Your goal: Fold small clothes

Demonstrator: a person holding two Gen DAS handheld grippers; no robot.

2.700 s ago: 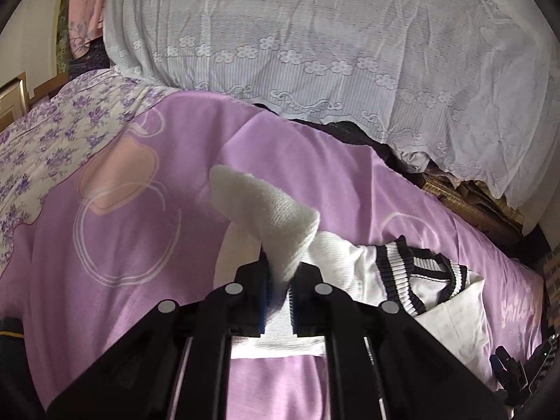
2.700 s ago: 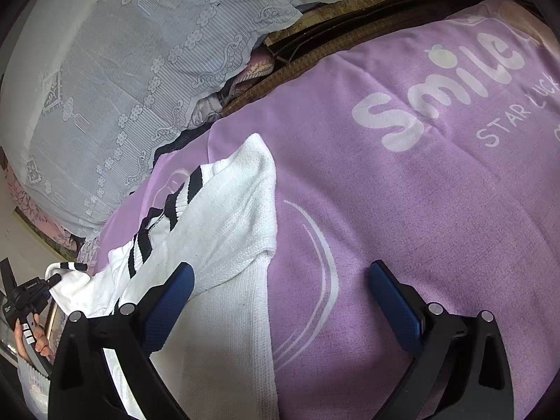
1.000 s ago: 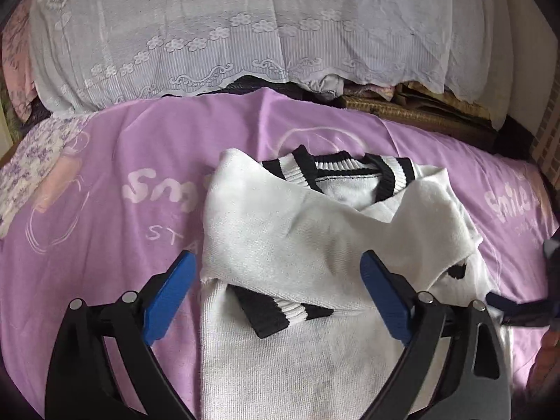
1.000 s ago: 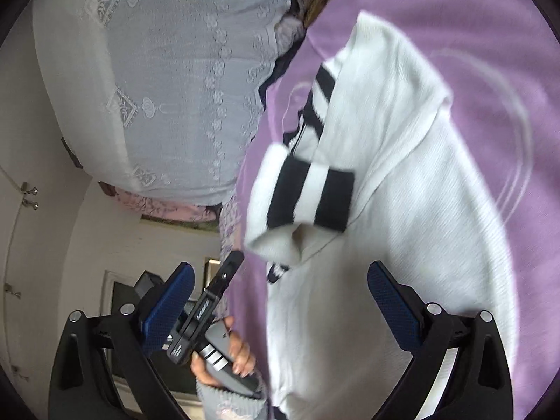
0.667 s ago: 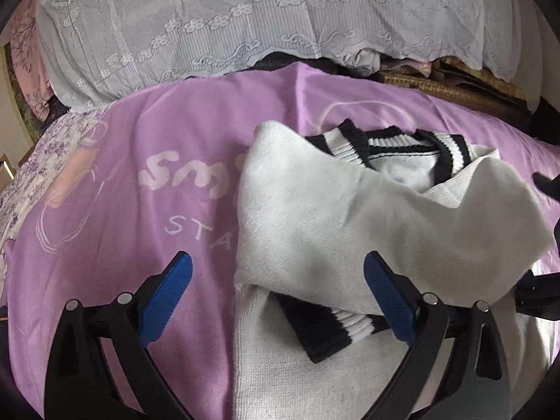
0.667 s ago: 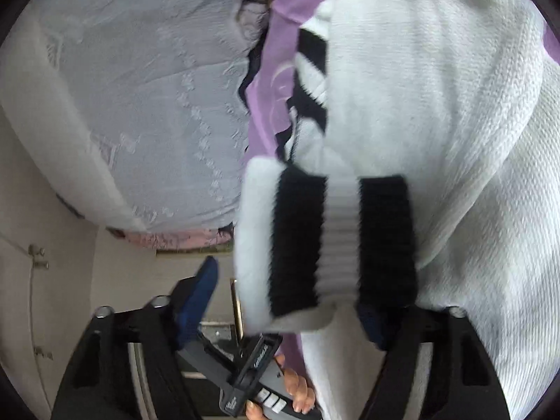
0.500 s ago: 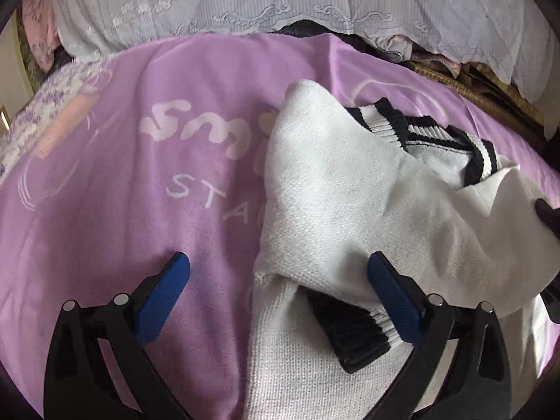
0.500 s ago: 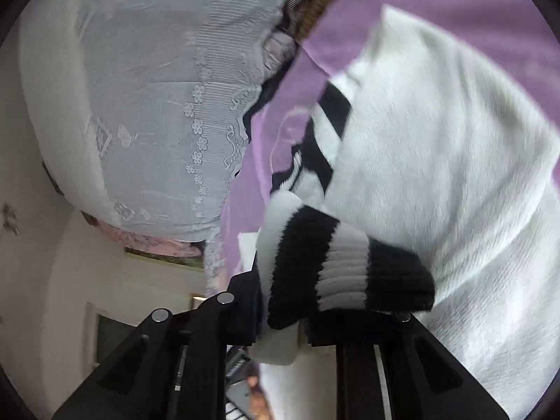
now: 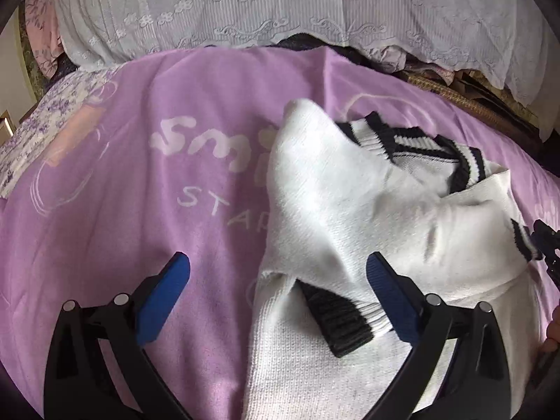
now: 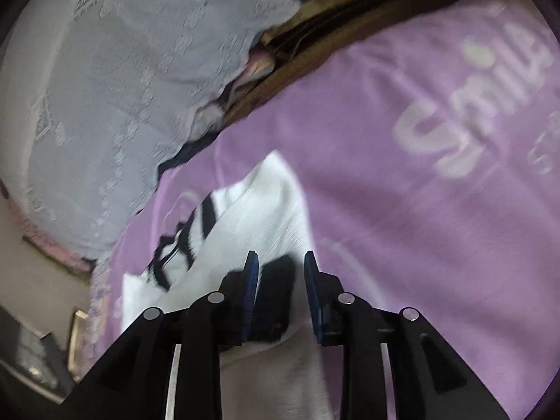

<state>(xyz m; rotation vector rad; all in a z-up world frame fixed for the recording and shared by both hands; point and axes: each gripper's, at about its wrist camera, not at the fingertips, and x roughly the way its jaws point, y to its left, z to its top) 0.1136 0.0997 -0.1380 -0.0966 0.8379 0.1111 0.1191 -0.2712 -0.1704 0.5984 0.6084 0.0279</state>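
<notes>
- Sweater (image 9: 350, 210): white knit, fine ribbed weave, black-and-white striped ribbing at V-neck and cuffs. Soft, bulky, creased.
- Lies on purple blanket (image 9: 140, 192), smooth thin fabric w/ white "Smi…/STA…" print and pale circle outlines.
- One sleeve (image 9: 315, 192) folded diagonally across the chest; its black-striped cuff (image 9: 339, 318) rests on the sweater body, low in left view.
- Left gripper (image 9: 276, 290): jaws spread wide, holding nothing. Blue pads, black frame. Left finger (image 9: 164, 287) over bare blanket; right finger (image 9: 388, 297) over the sweater, just beside the cuff. Sweater's left edge runs btwn the two fingers.
- Right gripper (image 10: 280, 280): jaws narrowed, small gap showing. Dark striped cuff (image 10: 276, 280) of the other sleeve sits btwn the pads; view blurred, can't tell if pinched or loose.
- In left view the right gripper's tip (image 9: 546, 241) is at far right, touching that striped cuff at the sweater's edge.
- Behind: white lace cover (image 9: 280, 10), floral-embroidered w/ scalloped hem, draped over a pile; woven mat (image 9: 472, 105) below it at right.
- Floral lilac cloth (image 9: 45, 119) at far left.
</notes>
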